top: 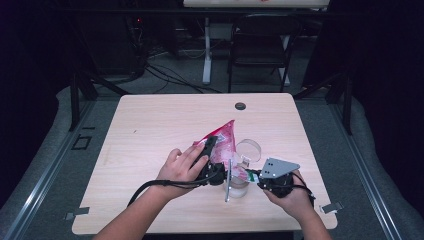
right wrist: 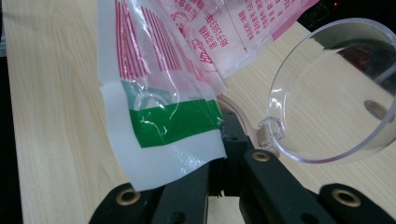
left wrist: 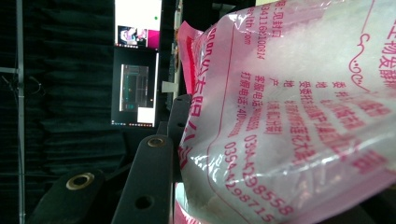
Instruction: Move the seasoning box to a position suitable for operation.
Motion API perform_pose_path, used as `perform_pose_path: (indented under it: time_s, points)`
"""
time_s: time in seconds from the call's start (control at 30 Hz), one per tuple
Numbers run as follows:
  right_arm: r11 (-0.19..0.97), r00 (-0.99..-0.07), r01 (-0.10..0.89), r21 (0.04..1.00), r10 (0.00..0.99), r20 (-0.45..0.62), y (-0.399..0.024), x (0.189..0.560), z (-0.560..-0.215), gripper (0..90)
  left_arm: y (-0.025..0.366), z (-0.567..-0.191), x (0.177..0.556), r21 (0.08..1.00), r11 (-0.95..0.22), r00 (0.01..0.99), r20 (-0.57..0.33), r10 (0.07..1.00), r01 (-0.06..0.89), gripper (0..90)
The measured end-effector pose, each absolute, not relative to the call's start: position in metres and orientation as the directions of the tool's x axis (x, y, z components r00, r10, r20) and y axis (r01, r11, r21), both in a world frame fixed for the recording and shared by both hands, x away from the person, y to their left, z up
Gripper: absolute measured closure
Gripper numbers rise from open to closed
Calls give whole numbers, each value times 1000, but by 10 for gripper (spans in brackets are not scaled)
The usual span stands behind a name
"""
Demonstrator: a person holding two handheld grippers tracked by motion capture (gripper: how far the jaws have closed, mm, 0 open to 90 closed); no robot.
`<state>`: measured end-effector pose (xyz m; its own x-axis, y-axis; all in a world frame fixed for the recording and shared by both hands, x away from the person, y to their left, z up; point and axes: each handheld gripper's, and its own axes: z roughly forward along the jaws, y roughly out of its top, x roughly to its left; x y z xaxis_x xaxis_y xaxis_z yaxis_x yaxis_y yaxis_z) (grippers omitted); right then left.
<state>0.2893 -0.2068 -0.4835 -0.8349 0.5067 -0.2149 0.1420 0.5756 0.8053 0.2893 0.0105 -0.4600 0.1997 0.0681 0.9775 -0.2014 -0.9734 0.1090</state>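
A pink printed plastic bag (top: 223,141) of white grains is held tilted over the table's middle. My left gripper (top: 211,148) is shut on the bag's body (left wrist: 289,116); one black finger (left wrist: 154,182) presses its side and the other is hidden behind it. From the right, my right gripper (top: 253,175) is shut on the bag's lower edge, a white and green strip (right wrist: 163,126), with its jaws (right wrist: 225,144) pinched together. A clear jar (top: 238,186) stands under the bag between the two grippers. Its hinged clear lid (top: 248,150) (right wrist: 336,93) is swung open.
The pale wooden table (top: 150,130) has a round cable hole (top: 240,106) near its far edge. Beyond the table stand a dark chair (top: 260,45) and a white desk leg (top: 206,55). A lit monitor (left wrist: 135,65) stands against dark curtains.
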Motion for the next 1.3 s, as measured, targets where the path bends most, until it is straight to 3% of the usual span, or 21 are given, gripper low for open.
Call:
perform_pose_path:
  time_s: [1.3]
  points:
    - [582, -839, 156, 798, 505, -204, -211, 292, -486, 900, 11, -459, 288, 104, -974, 197, 978, 63, -204, 708]
